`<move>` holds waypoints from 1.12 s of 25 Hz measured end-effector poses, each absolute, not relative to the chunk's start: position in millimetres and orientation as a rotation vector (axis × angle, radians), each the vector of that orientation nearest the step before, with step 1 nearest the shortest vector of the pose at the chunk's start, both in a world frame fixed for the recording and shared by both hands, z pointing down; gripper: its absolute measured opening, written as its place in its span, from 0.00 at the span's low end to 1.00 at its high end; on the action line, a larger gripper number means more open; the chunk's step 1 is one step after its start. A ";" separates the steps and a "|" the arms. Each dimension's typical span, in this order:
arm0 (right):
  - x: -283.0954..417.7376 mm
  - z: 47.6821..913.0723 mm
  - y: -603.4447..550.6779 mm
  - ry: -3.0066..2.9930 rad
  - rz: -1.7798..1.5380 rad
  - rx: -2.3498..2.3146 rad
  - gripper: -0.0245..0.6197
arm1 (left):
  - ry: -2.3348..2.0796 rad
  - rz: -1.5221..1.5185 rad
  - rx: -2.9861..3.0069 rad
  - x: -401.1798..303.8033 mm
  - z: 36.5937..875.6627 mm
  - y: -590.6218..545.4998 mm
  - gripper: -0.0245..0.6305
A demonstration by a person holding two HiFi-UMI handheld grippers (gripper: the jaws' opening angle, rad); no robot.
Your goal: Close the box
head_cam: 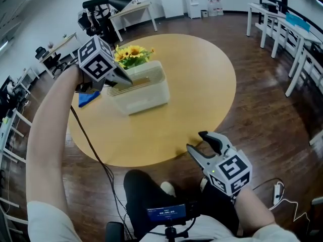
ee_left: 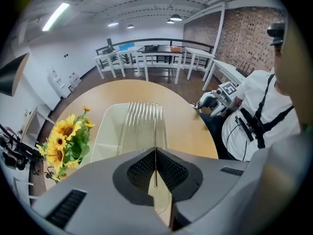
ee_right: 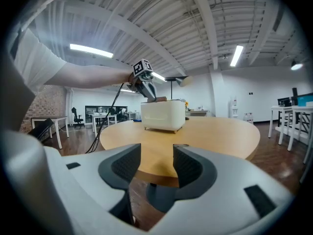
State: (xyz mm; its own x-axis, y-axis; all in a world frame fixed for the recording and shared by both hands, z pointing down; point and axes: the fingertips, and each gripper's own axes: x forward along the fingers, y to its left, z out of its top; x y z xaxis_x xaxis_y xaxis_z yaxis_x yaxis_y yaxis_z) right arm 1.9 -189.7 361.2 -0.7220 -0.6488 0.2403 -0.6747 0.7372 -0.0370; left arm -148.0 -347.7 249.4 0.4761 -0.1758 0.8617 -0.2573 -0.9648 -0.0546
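A white box (head_cam: pixel 146 94) stands on the round wooden table (head_cam: pixel 202 79), left of its middle. Its ribbed, translucent lid (head_cam: pixel 133 82) is tilted over the open top. My left gripper (head_cam: pixel 126 80) is shut on the lid's near edge; in the left gripper view the thin lid (ee_left: pixel 144 119) runs between the closed jaws of that gripper (ee_left: pixel 155 170), above the box (ee_left: pixel 108 131). My right gripper (head_cam: pixel 197 144) hangs open and empty at the table's front edge. In the right gripper view, the open right gripper (ee_right: pixel 156 163) faces the box (ee_right: pixel 163 115) from afar.
Sunflowers (head_cam: pixel 132 54) stand right behind the box, and a blue cloth (head_cam: pixel 88 98) lies to its left. A black cable hangs from the left arm over the table's edge. White desks (head_cam: pixel 282 24) line the room's right side.
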 end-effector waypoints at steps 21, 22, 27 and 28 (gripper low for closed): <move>-5.2 354.7 -188.4 -2.745 0.175 1.025 0.37 | -0.348 1.506 2.588 -145.7 250.6 -345.2 0.05; -5.4 354.4 -188.2 -2.746 0.176 1.026 0.37 | -0.349 1.501 2.588 -146.0 250.6 -345.1 0.05; -6.9 356.6 -187.1 -2.748 0.181 1.023 0.37 | -0.339 1.490 2.580 -145.2 251.4 -345.5 0.05; -8.2 356.8 -186.6 -2.752 0.179 1.018 0.37 | -0.336 1.489 2.577 -145.6 251.7 -345.6 0.05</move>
State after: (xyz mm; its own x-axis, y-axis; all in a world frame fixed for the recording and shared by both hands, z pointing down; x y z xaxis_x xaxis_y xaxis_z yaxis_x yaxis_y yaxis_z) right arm -8.2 -186.6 356.8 -0.7422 -0.6297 0.2293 -0.6541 0.7551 -0.0436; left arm -145.6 -345.6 251.7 0.4832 -0.1193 0.8673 -0.2645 -0.9643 0.0148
